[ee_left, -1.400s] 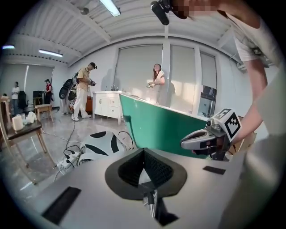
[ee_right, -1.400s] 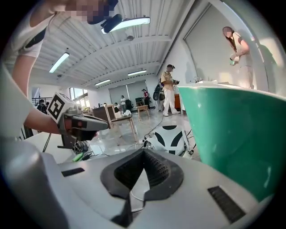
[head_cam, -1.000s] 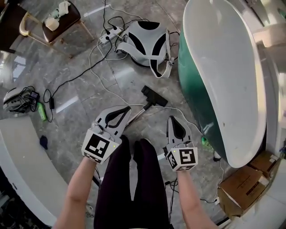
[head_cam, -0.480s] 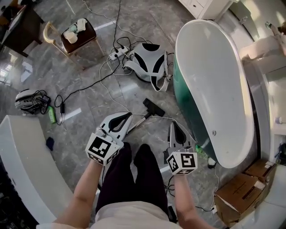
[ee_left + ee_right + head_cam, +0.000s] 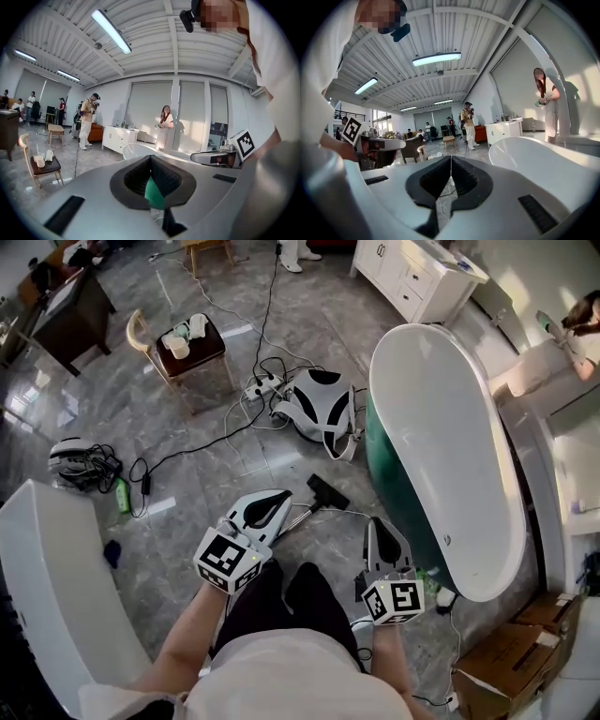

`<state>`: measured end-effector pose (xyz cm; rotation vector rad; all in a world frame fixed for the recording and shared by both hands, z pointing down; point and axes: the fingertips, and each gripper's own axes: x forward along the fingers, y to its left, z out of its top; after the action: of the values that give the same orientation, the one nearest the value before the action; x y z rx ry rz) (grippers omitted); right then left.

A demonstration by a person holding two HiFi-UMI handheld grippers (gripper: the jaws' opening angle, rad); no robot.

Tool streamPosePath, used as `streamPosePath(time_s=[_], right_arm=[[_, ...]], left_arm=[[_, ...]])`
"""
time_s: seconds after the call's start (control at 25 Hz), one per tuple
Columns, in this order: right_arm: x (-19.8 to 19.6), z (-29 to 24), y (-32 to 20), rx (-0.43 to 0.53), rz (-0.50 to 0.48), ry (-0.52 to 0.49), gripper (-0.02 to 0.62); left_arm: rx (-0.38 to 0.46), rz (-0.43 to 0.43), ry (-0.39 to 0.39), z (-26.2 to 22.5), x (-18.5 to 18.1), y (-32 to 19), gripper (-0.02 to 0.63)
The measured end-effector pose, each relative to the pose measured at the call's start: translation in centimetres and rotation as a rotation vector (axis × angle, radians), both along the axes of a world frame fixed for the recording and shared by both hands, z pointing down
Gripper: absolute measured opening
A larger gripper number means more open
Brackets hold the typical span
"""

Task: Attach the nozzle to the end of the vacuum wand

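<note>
Left tongs (image 5: 281, 496): shut tight, nothing gripped | right tongs (image 5: 379, 523): shut tight, nothing gripped | nozzle (image 5: 328, 491): seen lying on the grey floor (image 5: 187, 512), touching the far end of the wand (image 5: 298, 518), left of the bathtub (image 5: 441, 446) | both tongs held above the floor, apart from the wand.

Vacuum wand (image 5: 302, 516): near end hidden behind left gripper (image 5: 281, 496). Its join w/ nozzle (image 5: 327, 491) too small to judge. Bathtub (image 5: 441, 427): green side partly behind right gripper (image 5: 382, 524), head view.
</note>
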<state>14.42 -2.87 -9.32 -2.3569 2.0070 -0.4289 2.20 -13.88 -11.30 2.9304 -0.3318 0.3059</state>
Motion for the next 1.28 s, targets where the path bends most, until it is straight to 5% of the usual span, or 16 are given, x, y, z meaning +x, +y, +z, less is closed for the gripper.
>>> streamPosePath(time_s=[0.36,1.28], right_arm=[[-0.5,-1.9,0.8,0.002,0.015,0.035,0.015],[-0.4,-2.4,0.1,-0.011,0.034,0.064,0.015]], left_arm=[[-0.010,-0.032,0.037,-1.4,-0.4,0.4,0.009],[0.019,0.004,-0.030,-0.2,-1.2,0.7,0.009]])
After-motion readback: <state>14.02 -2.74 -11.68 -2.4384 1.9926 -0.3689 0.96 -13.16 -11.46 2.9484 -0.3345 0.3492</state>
